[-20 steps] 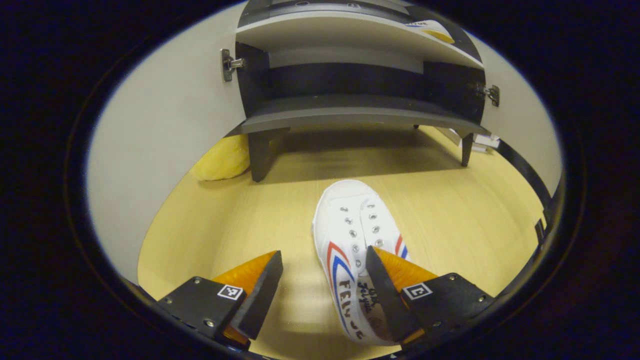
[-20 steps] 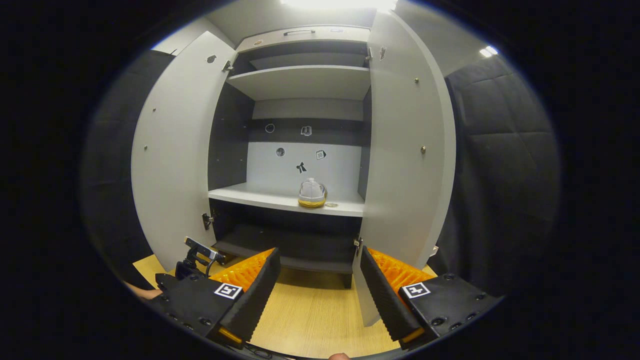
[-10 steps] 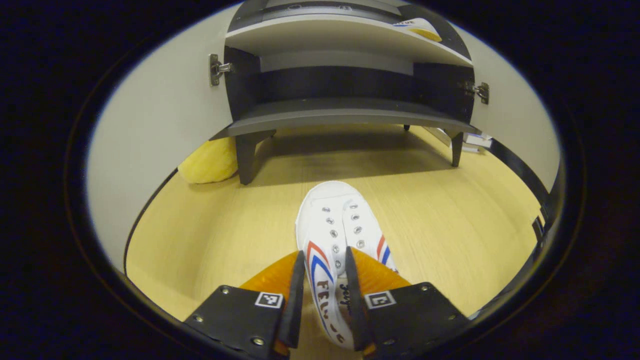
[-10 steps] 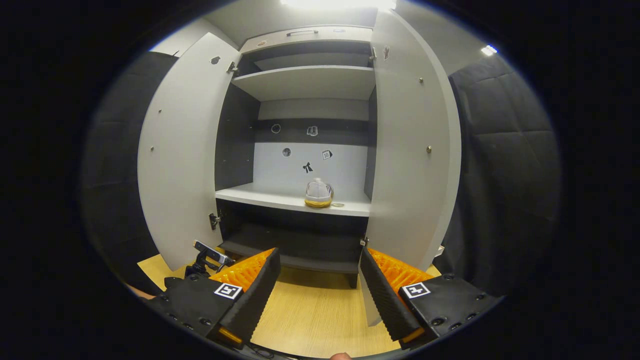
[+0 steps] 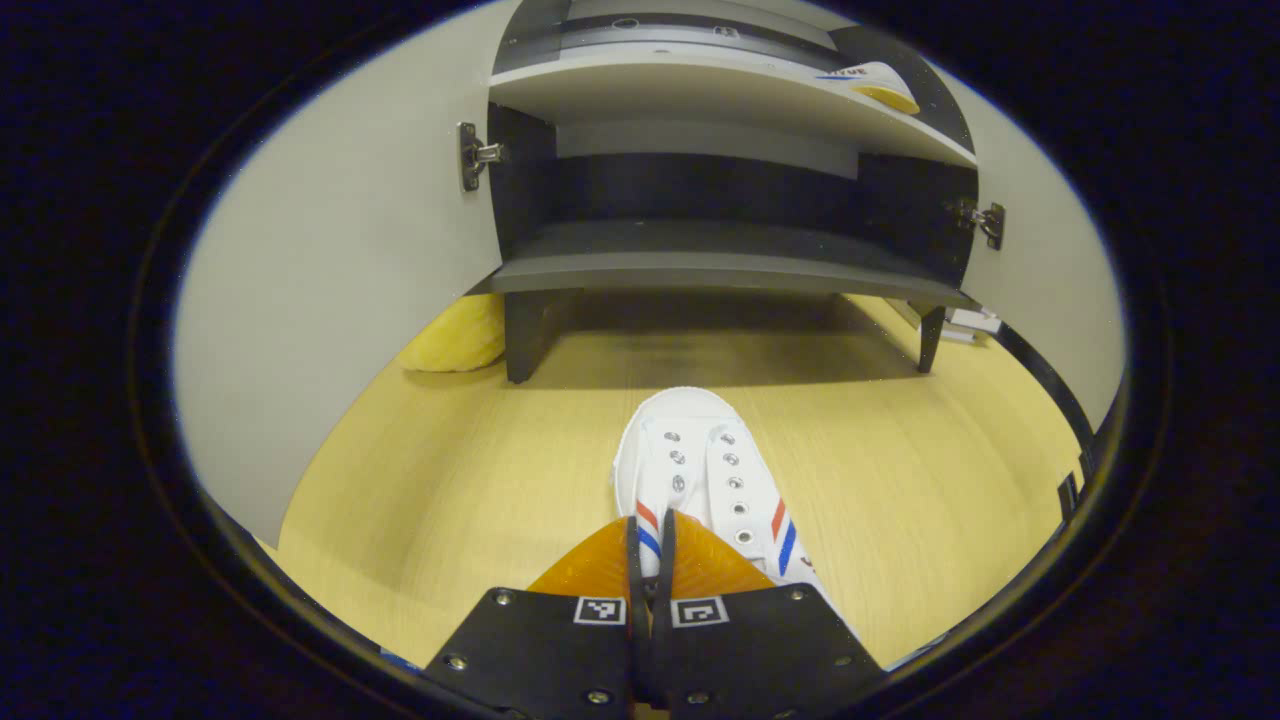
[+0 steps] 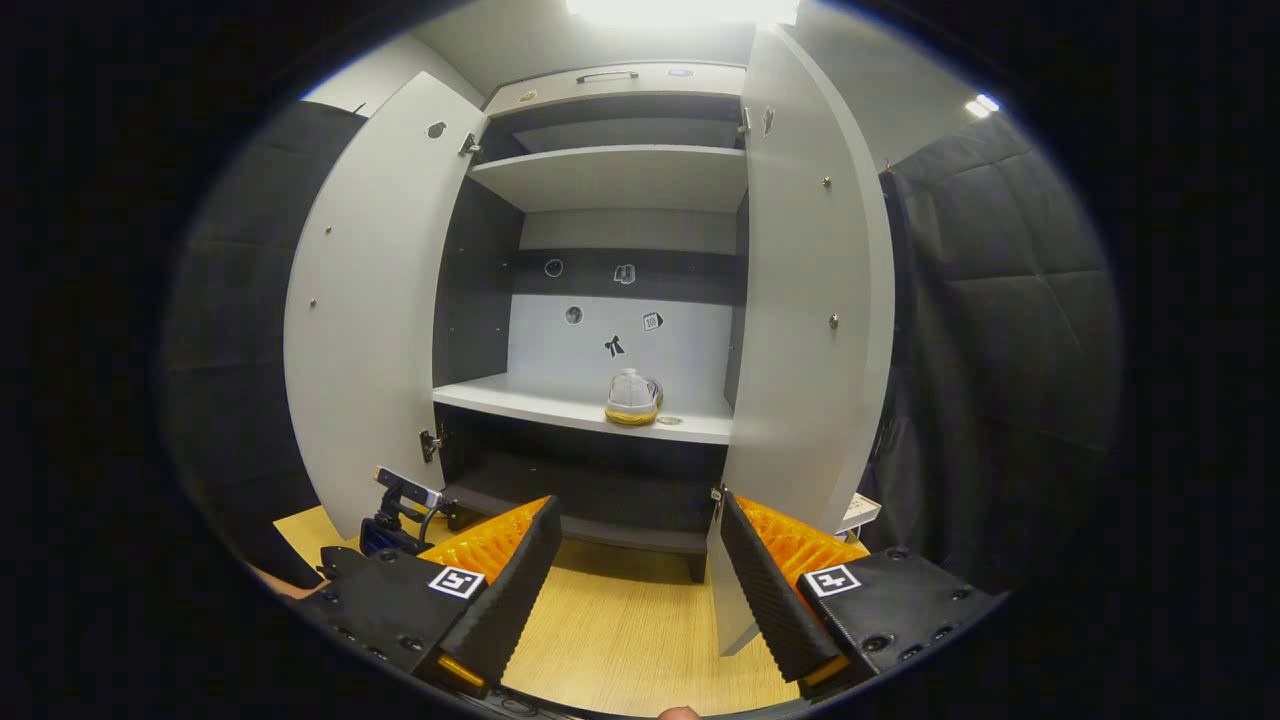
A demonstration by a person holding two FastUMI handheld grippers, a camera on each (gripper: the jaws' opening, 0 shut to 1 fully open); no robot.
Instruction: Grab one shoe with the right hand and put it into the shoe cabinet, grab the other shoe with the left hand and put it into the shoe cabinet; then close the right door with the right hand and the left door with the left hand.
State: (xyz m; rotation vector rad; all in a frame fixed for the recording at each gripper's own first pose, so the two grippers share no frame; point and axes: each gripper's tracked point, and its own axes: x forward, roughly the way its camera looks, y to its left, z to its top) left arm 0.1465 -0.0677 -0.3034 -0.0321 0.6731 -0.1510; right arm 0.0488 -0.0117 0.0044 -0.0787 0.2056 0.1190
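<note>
Since a sec ago my left gripper (image 5: 650, 530) went from wide apart to nearly closed, fingers now pinching the near edge of the white shoe (image 5: 705, 480) on the floor (image 5: 450, 480) in front of the shoe cabinet (image 5: 720, 260); toe points at the cabinet, and I can't tell how firm the hold is. Other shoe (image 6: 632, 398) sits on the middle shelf (image 6: 560, 402), right of centre, as seen in the right gripper view. My right gripper (image 6: 635, 560) hangs w/ fingers spread wide, holding nothing, facing the cabinet front. Left door (image 6: 365, 310) and right door (image 6: 810, 300) both stand open. A yellow object (image 5: 455, 335) lies by the cabinet's left leg.
</note>
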